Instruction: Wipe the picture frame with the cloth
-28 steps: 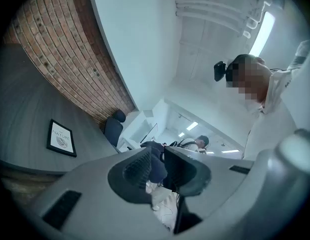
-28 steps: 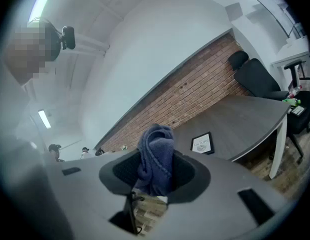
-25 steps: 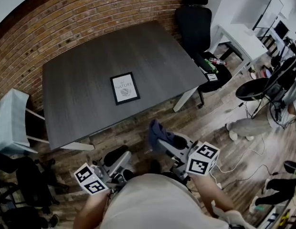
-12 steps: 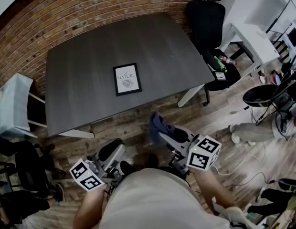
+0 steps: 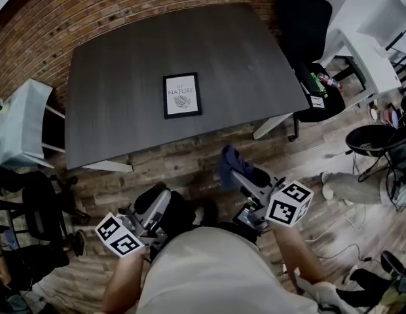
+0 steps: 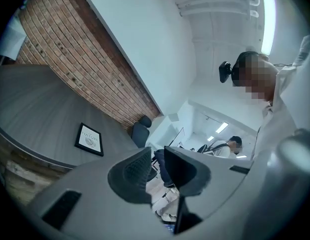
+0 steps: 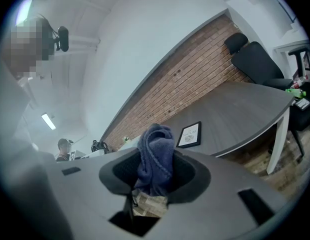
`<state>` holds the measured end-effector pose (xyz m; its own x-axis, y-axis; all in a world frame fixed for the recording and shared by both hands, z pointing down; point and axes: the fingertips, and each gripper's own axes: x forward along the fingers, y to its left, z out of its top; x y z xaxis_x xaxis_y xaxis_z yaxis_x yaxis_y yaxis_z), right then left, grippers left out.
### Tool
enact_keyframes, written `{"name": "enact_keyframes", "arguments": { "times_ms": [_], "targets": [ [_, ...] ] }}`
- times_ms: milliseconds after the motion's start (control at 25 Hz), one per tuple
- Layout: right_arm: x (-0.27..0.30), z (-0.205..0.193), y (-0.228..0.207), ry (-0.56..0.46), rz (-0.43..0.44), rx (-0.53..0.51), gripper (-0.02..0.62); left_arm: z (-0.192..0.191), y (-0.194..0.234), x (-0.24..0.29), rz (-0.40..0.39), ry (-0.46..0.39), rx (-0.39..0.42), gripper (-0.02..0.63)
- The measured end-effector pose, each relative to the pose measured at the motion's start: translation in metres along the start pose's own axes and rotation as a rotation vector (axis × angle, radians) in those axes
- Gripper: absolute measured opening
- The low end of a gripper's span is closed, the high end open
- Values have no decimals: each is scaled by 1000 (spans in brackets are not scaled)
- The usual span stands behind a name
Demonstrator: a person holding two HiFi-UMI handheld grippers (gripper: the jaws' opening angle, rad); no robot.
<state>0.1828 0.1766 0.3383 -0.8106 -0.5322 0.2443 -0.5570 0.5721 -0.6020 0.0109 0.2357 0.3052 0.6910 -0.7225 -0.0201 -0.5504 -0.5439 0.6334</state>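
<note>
Jaws on our right gripper [image 7: 155,173] are pinching the blue cloth [image 7: 156,151], which is bunching in a wad above the pads and hanging a little below them. Those on our left gripper [image 6: 156,170] are standing slightly apart with nothing between them, so that hand is empty. We are standing off the near edge of the dark table [image 5: 118,57]. Both grippers are hanging over the wooden floor [image 5: 183,165] on our side of that edge, clear of the tabletop. The picture frame [image 5: 182,95] is lying flat and face up near the middle of the table, well apart from the cloth and from both grippers. Nothing is touching it.

We are judging the task as barely begun. Having the cloth in hand is the one part that looks done. Wiping is not yet happening. What is left, as we are reading it, is to bring the right gripper over the near edge of the table to the frame, lay the wad on it, and rub across the face and the black border. The left gripper may be needed to steady the frame against the table, since a light frame lying loose is likely to slide under a wipe.
</note>
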Motion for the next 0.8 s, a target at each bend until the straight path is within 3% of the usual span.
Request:
{"name": "enact_keyframes", "arguments": {
  "times_ms": [320, 520, 800],
  "targets": [
    [53, 11, -32, 39, -74, 25, 144, 17, 69, 20, 46, 79, 56, 89],
    [97, 22, -65, 74, -148, 36, 144, 28, 131, 53, 59, 185, 152, 138],
    [152, 36, -106, 116, -260, 39, 144, 26, 205, 95, 8, 357, 255, 130]
  ]
}}
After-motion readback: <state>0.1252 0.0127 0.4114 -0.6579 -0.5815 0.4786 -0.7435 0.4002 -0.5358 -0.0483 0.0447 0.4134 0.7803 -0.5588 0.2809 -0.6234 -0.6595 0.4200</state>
